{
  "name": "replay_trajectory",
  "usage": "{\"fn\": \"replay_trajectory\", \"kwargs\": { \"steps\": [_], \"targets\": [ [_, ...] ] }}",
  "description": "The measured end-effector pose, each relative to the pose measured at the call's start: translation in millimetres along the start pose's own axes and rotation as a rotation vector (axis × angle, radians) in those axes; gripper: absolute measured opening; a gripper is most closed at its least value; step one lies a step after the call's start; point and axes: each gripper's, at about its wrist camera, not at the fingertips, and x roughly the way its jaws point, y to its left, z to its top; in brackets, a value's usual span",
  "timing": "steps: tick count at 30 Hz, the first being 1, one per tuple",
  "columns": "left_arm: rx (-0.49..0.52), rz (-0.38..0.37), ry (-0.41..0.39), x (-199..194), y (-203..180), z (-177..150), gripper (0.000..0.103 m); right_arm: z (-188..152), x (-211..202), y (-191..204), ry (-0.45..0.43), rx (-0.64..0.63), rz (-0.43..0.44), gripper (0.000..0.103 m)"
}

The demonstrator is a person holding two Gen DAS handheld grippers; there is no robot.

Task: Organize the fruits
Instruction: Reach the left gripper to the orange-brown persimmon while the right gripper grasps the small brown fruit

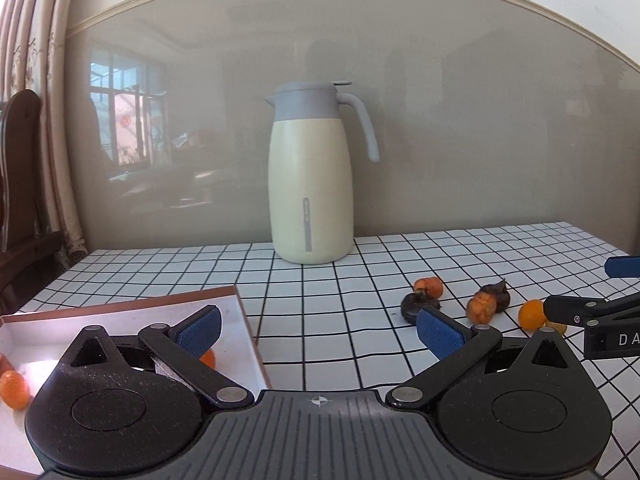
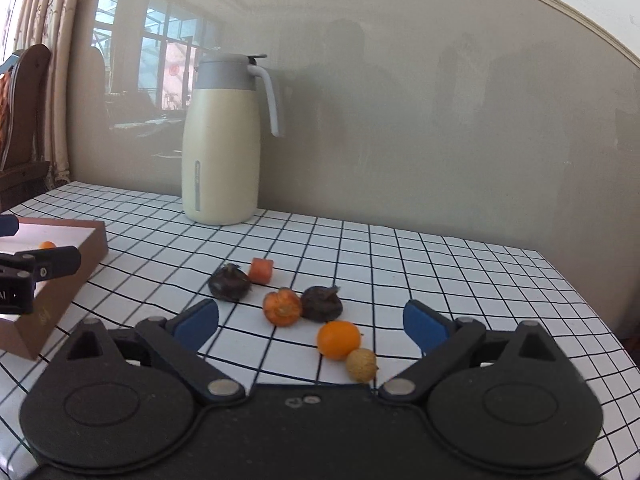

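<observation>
Several loose fruits lie on the checked tablecloth. In the right wrist view a round orange fruit [image 2: 338,339] and a small pale one [image 2: 361,365] lie between the wide-apart fingers of my right gripper [image 2: 311,322], untouched by the pads. Just beyond are a halved orange fruit [image 2: 282,306], two dark fruits [image 2: 229,281] [image 2: 322,304] and an orange chunk [image 2: 261,270]. My left gripper [image 1: 320,328] stands open and empty, its left finger over the white box [image 1: 244,320]. The box holds two orange fruits [image 1: 14,389] [image 1: 208,358].
A tall cream thermos jug [image 1: 310,192] stands at the back against the grey wall. A dark wooden chair [image 1: 20,160] and curtains are on the left. The table's right edge [image 2: 592,312] falls away close to the right gripper.
</observation>
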Motion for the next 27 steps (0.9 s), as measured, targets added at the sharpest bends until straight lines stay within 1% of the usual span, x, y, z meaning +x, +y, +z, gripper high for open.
{"fn": "replay_trajectory", "kwargs": {
  "steps": [3,5,8,9,11,12,13,14,15,17,20,21,23,24,26,27],
  "targets": [
    [0.013,-0.03,0.013,10.5,-13.2,0.6,0.103,-7.1,9.1,-11.4,0.037,0.004,-0.022,0.086],
    [0.025,-0.052,0.029,17.7,-23.3,0.0,0.103,-12.4,17.7,-16.5,0.071,-0.004,-0.038,0.079],
    [0.049,-0.083,0.05,26.3,-37.7,-2.0,0.103,-19.6,28.8,-23.0,0.11,-0.011,-0.055,0.071],
    [0.056,-0.09,0.057,29.4,-42.0,-2.3,0.103,-20.9,32.2,-24.4,0.121,-0.012,-0.053,0.07],
    [0.082,-0.081,0.086,37.0,-52.2,-4.2,0.103,-22.7,36.4,-27.3,0.132,-0.01,-0.054,0.064],
    [0.084,-0.09,0.095,41.3,-55.8,-4.6,0.099,-22.6,37.7,-28.5,0.138,-0.009,-0.052,0.063],
    [0.079,-0.101,0.104,45.3,-58.8,-4.6,0.092,-22.7,39.3,-28.8,0.141,-0.009,-0.049,0.06],
    [0.075,-0.106,0.113,49.1,-61.9,-4.7,0.091,-23.1,40.9,-29.0,0.142,-0.01,-0.05,0.057],
    [0.078,-0.111,0.117,51.8,-65.1,-4.8,0.091,-23.6,44.0,-29.6,0.149,-0.01,-0.049,0.056],
    [0.087,-0.119,0.12,55.9,-71.3,-4.9,0.09,-25.7,51.0,-30.2,0.173,-0.009,-0.038,0.043],
    [0.093,-0.134,0.128,63.5,-79.1,-4.7,0.09,-29.3,59.9,-32.6,0.195,-0.006,-0.027,0.035],
    [0.093,-0.14,0.131,65.4,-81.6,-4.7,0.09,-29.1,60.6,-34.2,0.196,0.003,-0.019,0.034],
    [0.097,-0.152,0.141,71.3,-87.8,-4.5,0.09,-27.8,61.9,-38.1,0.197,0.02,-0.016,0.024],
    [0.1,-0.158,0.147,74.1,-90.7,-4.5,0.09,-27.4,62.5,-39.7,0.201,0.022,-0.016,0.023],
    [0.114,-0.169,0.159,81.2,-99.0,-4.4,0.088,-27.0,63.0,-44.3,0.206,0.032,-0.013,0.015],
    [0.123,-0.174,0.163,84.6,-103.1,-4.0,0.087,-26.8,63.3,-46.3,0.207,0.034,-0.016,0.014]
  ]
}}
